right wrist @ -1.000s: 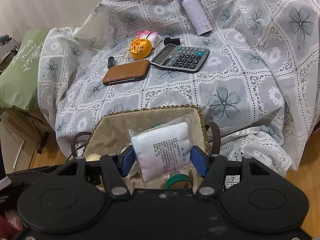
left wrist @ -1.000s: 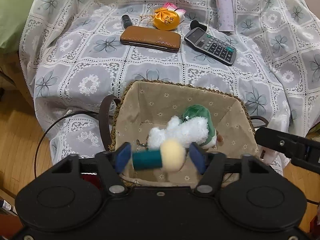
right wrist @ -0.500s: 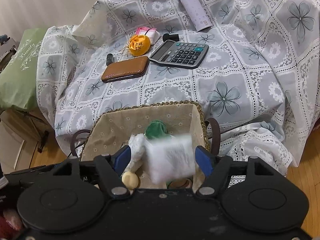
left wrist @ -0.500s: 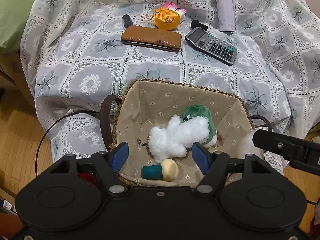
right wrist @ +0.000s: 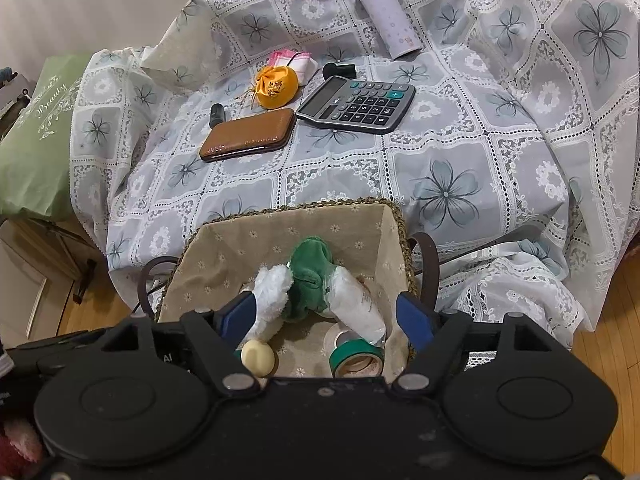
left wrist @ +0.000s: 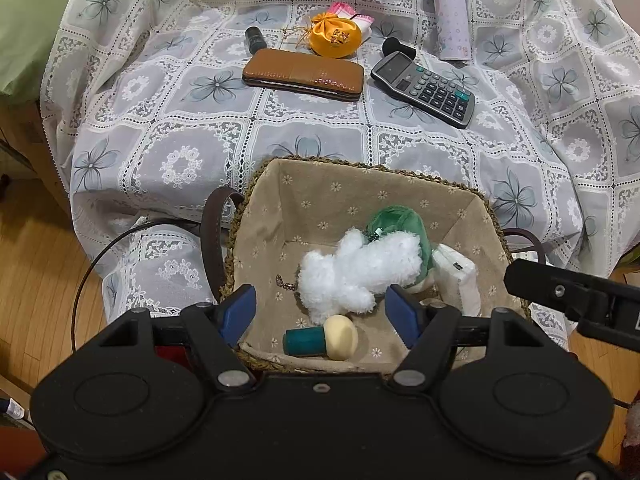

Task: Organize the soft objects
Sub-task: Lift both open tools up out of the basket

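Observation:
A woven basket (left wrist: 360,184) (right wrist: 280,232) with a beige lining stands at the near edge of the covered seat. In it lie a white fluffy toy (left wrist: 356,268) (right wrist: 272,292), a green plush (left wrist: 400,220) (right wrist: 312,272), a teal-and-cream mushroom toy (left wrist: 320,340) (right wrist: 258,358), a white tissue pack (left wrist: 458,280) (right wrist: 356,304) and tape rolls (right wrist: 356,360). My left gripper (left wrist: 322,312) is open and empty above the basket's near side. My right gripper (right wrist: 326,318) is open and empty above the basket too. An orange pouch (left wrist: 335,38) (right wrist: 277,87) lies further back.
On the lace cloth behind lie a brown wallet (left wrist: 304,74) (right wrist: 248,134), a calculator (left wrist: 424,88) (right wrist: 358,103), a purple bottle (left wrist: 450,16) (right wrist: 386,12), a small dark bottle (left wrist: 256,38) and a pink-edged cloth (right wrist: 298,62). A green cushion (right wrist: 36,132) sits left. Wood floor lies on both sides.
The left gripper opened and dropped the mushroom toy into the basket. The right gripper opened and the tissue pack fell in beside the plush toys.

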Demonstrator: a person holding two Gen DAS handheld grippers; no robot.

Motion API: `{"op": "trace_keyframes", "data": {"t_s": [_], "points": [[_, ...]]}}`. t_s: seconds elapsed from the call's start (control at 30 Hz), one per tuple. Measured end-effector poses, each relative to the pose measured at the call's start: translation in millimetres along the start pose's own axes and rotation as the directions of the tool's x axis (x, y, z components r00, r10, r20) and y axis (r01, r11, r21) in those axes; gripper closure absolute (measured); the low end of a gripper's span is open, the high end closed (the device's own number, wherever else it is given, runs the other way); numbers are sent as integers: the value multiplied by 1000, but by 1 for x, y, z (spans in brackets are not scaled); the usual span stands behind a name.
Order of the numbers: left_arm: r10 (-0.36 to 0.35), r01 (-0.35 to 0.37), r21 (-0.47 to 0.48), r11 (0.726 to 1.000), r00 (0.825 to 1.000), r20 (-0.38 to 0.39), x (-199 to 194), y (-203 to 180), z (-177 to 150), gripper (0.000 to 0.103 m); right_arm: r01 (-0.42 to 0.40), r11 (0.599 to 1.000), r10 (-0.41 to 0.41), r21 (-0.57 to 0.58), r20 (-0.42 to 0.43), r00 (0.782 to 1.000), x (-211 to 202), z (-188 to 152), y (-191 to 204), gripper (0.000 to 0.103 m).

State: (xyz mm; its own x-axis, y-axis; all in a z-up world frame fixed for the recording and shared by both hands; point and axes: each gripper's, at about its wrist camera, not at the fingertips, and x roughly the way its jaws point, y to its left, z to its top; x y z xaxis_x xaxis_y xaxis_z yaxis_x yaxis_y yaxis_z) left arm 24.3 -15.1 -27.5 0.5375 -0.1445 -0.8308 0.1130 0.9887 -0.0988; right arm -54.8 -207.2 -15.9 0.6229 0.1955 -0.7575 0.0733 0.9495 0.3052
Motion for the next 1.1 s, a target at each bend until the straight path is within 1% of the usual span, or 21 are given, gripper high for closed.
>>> {"op": "trace_keyframes", "data": {"t_s": [0.1, 0.13, 0.4, 0.53, 0.67, 0.83, 1.1], "points": [[0, 0, 0, 1000, 1000, 0, 0, 0, -1, 34, -1, 1000, 1, 1, -4, 1000, 1, 0, 0, 26], [0, 0, 0, 1000, 1000, 1, 0, 0, 0, 32, -1, 1000, 1, 1, -5, 1000, 1, 0, 0, 25], [2, -2, 0, 1000, 1000, -2, 1, 0, -1, 30, 2, 1000, -2, -4, -11, 1000, 3, 1, 0, 25], [6, -6, -2, 1000, 1000, -2, 0, 1, -1, 26, 8, 1000, -8, -15, -12, 1000, 4, 2, 2, 23], [10, -10, -5, 1000, 1000, -2, 0, 1, 0, 26, 15, 999, -15, -29, -12, 1000, 5, 3, 3, 21], [15, -15, -4, 1000, 1000, -7, 1, 1, 1, 26, 37, 998, -38, -48, -5, 999, 6, 5, 4, 21], [21, -21, -1, 1000, 1000, -4, 1, 1, 1, 26, 94, 992, -92, -78, 34, 995, 4, 12, 7, 21]]}}
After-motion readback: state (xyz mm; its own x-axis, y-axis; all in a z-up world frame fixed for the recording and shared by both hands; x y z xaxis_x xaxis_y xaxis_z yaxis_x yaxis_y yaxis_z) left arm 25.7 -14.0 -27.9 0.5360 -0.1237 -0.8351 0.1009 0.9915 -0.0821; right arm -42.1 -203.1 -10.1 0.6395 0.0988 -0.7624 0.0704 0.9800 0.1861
